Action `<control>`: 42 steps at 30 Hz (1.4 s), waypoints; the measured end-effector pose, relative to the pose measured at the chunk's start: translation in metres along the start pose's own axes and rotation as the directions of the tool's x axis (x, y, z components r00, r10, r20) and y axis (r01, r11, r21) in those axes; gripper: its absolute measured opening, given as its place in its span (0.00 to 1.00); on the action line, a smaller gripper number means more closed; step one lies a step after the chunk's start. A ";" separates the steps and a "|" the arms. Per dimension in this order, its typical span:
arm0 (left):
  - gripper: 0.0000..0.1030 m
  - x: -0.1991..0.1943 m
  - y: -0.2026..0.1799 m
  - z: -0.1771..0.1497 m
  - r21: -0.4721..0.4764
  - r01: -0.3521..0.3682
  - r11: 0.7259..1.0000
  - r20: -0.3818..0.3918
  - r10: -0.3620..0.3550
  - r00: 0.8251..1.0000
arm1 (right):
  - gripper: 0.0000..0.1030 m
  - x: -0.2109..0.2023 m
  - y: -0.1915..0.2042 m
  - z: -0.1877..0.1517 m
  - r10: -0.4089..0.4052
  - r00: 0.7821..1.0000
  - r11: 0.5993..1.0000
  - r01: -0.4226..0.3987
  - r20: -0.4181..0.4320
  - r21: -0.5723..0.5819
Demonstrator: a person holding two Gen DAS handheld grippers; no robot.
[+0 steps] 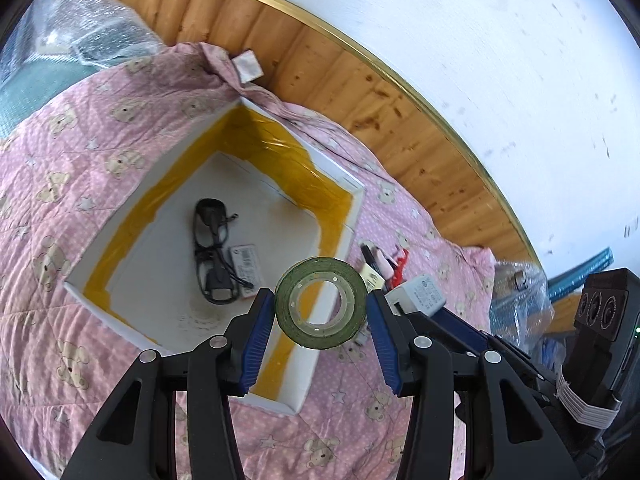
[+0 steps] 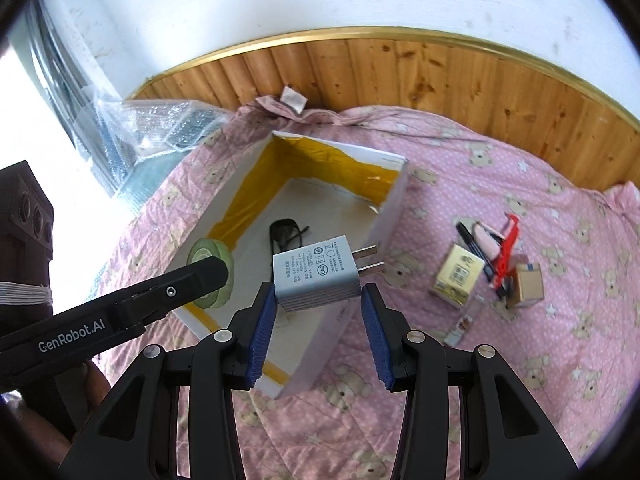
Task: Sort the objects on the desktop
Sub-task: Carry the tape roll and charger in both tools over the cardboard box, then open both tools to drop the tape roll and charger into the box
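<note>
My left gripper (image 1: 320,298) is shut on a green tape roll (image 1: 288,312), held in the air over the near corner of a white cardboard box (image 1: 354,204) lined with yellow tape. Black glasses (image 1: 212,256) and a small white labelled card (image 1: 246,264) lie on the box floor. My right gripper (image 2: 318,288) is shut on a white charger plug (image 2: 316,272), prongs pointing right, above the box's near wall (image 2: 304,364). The right wrist view also shows the tape roll (image 2: 204,254) just left of the charger.
The box rests on a pink bear-print quilt (image 2: 520,380). To its right lie a gold box (image 2: 458,276), brown carton (image 2: 528,284), red clip (image 2: 506,252) and black pen (image 2: 474,248). Bubble wrap (image 2: 160,128) sits far left, against wood panelling (image 2: 400,80).
</note>
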State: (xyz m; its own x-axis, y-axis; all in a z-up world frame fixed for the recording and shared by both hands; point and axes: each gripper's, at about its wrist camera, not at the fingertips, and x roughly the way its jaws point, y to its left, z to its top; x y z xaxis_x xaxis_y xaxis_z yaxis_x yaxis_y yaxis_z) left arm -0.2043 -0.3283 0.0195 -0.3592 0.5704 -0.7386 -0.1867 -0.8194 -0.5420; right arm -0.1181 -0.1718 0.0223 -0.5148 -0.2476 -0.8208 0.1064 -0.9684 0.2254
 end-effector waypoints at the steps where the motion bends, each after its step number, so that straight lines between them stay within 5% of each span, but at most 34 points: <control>1: 0.48 -0.001 0.005 0.002 -0.011 -0.003 1.000 0.004 0.003 1.000 | 0.44 0.002 0.003 0.002 0.003 1.000 1.000 -0.003 -0.002 -0.005; 25: 0.48 0.015 0.063 0.025 -0.133 -0.074 0.988 -0.003 0.074 0.997 | 0.45 0.063 0.034 0.042 0.040 0.997 0.996 -0.046 -0.069 -0.081; 34: 0.48 0.041 0.079 0.038 -0.154 -0.117 0.981 -0.026 0.115 0.993 | 0.45 0.097 0.026 0.061 0.029 0.996 0.995 -0.038 -0.086 -0.096; 38: 0.49 0.073 0.096 0.049 -0.127 -0.220 0.967 -0.058 0.214 0.975 | 0.54 0.123 0.019 0.067 -0.026 0.998 0.987 0.016 -0.058 -0.159; 42: 0.49 0.077 0.111 0.050 -0.162 -0.205 0.965 -0.065 0.197 0.978 | 0.54 0.129 0.002 0.064 -0.005 0.997 0.993 -0.005 -0.080 -0.121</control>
State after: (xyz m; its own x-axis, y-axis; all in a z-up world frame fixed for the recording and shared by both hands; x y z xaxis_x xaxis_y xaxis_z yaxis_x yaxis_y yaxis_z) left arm -0.2984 -0.3779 -0.0772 -0.3283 0.4003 -0.8556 0.0415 -0.8988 -0.4364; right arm -0.2388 -0.2041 -0.0496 -0.4452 -0.2446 -0.8614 0.2109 -0.9635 0.1646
